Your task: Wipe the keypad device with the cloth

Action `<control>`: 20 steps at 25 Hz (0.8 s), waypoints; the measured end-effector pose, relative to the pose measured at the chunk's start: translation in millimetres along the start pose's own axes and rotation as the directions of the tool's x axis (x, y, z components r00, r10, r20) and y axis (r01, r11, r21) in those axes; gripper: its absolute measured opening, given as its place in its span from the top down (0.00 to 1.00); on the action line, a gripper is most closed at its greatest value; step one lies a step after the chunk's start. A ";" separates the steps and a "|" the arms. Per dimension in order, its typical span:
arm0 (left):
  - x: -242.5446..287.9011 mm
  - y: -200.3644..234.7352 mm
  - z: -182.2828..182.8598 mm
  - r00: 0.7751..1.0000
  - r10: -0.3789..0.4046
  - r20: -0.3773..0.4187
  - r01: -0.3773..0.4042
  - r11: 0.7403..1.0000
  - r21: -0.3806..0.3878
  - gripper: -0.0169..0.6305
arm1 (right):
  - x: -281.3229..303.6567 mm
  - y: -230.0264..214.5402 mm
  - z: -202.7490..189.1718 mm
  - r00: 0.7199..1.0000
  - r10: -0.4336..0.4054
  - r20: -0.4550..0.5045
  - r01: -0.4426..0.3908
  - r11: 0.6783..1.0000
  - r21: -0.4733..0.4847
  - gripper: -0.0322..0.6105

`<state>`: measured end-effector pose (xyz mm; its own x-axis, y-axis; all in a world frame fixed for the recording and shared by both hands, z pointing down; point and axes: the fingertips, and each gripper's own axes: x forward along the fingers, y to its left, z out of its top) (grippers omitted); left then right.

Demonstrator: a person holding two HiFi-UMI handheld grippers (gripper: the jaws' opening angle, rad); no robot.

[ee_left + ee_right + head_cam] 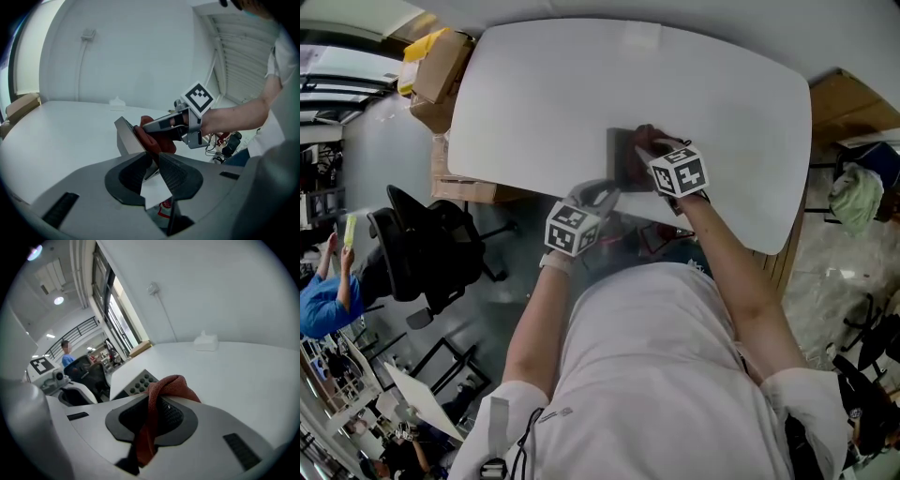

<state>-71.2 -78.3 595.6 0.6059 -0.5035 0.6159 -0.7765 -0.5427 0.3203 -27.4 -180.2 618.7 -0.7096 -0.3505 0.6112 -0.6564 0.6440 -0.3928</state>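
The grey keypad device (pixel 623 159) stands tilted near the white table's (pixel 544 94) front edge. In the left gripper view its lower edge runs down between the pads of my left gripper (pixel 157 157), which grips it. My right gripper (pixel 157 401) is shut on a red cloth (pixel 171 385), which bunches over its tips and hangs down between its jaws. In the left gripper view the cloth (pixel 157 143) presses against the face of the keypad device (pixel 125 136), with the right gripper (pixel 140 127) coming in from the right. The device's round keys (pixel 138 383) show just beyond the cloth.
A small white box (pixel 206 341) sits far back on the table by the wall. Cardboard boxes (pixel 441 70) are stacked off the table's left end. A black office chair (pixel 422 253) stands on the floor at left, near a person in blue (pixel 323 300).
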 end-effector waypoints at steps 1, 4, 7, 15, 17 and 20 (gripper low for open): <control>0.3 0.1 0.5 1.000 -0.002 0.001 0.002 1.000 0.002 0.84 | 1.2 7.6 8.7 1.000 0.017 0.020 -0.017 1.000 -0.004 0.86; -0.7 -1.0 3.3 1.000 -0.002 -0.001 0.002 1.000 0.003 0.84 | 4.3 27.8 32.2 0.997 0.051 0.062 -0.049 0.998 -0.037 0.86; -0.9 -2.3 3.9 1.000 -0.004 0.000 0.004 1.000 0.001 0.84 | 10.6 38.2 41.2 0.998 0.050 0.050 -0.045 0.994 -0.095 0.86; 0.0 1.0 2.4 1.000 -0.007 0.021 0.007 1.000 -0.021 0.85 | 17.6 25.4 28.6 1.000 -0.011 0.004 0.011 0.993 -0.119 0.86; 0.2 0.9 1.7 1.000 -0.007 0.021 0.008 1.000 -0.025 0.85 | 16.4 17.2 21.4 0.999 -0.037 -0.003 0.037 0.992 -0.125 0.86; -1.0 -0.2 3.2 1.000 -0.012 0.023 0.013 1.000 -0.023 0.85 | 14.9 0.4 6.0 0.997 -0.076 -0.030 0.072 0.991 -0.111 0.86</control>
<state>-71.1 -79.9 592.6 0.6193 -0.5119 0.5954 -0.7724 -0.5337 0.3445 -39.7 -189.2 623.5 -0.6495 -0.3778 0.6598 -0.6735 0.6886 -0.2687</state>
